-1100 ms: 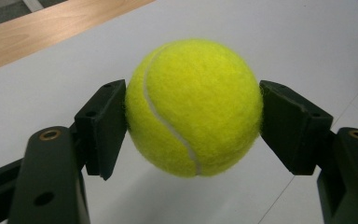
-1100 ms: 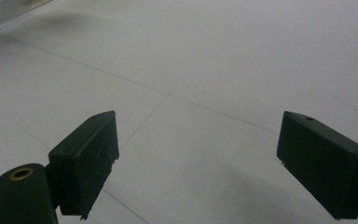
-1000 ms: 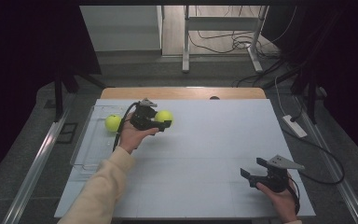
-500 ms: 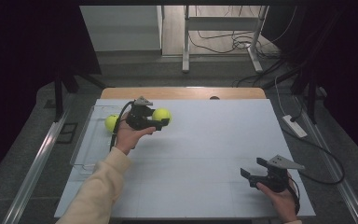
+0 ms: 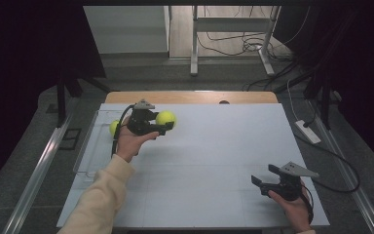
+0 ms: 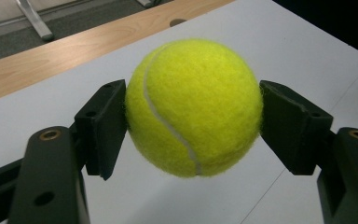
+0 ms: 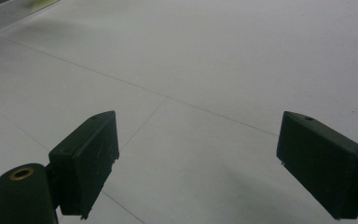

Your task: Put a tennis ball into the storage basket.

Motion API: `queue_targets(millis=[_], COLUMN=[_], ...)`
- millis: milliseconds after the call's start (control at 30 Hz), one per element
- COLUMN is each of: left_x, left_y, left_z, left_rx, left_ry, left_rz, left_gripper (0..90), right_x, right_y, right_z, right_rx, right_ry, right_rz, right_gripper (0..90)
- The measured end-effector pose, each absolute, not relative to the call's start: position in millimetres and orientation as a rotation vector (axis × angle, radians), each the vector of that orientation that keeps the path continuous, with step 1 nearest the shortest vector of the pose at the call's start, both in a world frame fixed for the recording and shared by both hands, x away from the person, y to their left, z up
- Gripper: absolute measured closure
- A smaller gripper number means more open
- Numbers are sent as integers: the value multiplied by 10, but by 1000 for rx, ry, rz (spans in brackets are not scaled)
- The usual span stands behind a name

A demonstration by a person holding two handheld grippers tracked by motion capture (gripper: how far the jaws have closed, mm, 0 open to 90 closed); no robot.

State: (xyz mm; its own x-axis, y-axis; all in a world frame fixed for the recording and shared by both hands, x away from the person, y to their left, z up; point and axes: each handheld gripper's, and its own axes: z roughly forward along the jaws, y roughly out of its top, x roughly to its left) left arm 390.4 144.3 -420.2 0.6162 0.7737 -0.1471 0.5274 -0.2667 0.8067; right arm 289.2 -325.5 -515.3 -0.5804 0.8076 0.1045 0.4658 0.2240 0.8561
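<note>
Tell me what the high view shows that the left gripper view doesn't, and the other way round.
High view alone: a second tennis ball lying in a clear tray behind the left hand, plus the right claw, open with nothing between its jaws, low over the table's near right part.

Left gripper view alone: the white seam curving across the held ball, and both black pads pressed against its felt.

Both: the left claw shut on a yellow tennis ball above the white table.

Open white table [image 5: 214, 161] between hands; second ball [image 5: 113, 127] beside left claw [image 5: 168, 126].
</note>
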Motion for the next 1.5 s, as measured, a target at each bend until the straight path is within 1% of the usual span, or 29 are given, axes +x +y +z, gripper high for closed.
queue_targets(millis=[433,867,1500], left_x=[3846,3728,3641], left_y=[1539,1599,1728], left_z=[-4134,-4040,-3996], left_rx=[1897,1874,1844], left_ry=[1043,1029,1044], left_rz=[361,383,395], left_gripper=[282,282,281], right_x=[2899,2881,2873], right_y=[-3278,-3260,-3251], right_z=[-5150,-5136,-5137], right_rx=[1185,1176,1176], right_ry=[2131,2129,2133], right_rz=[1324,1311,1303], right_gripper=[126,126,126])
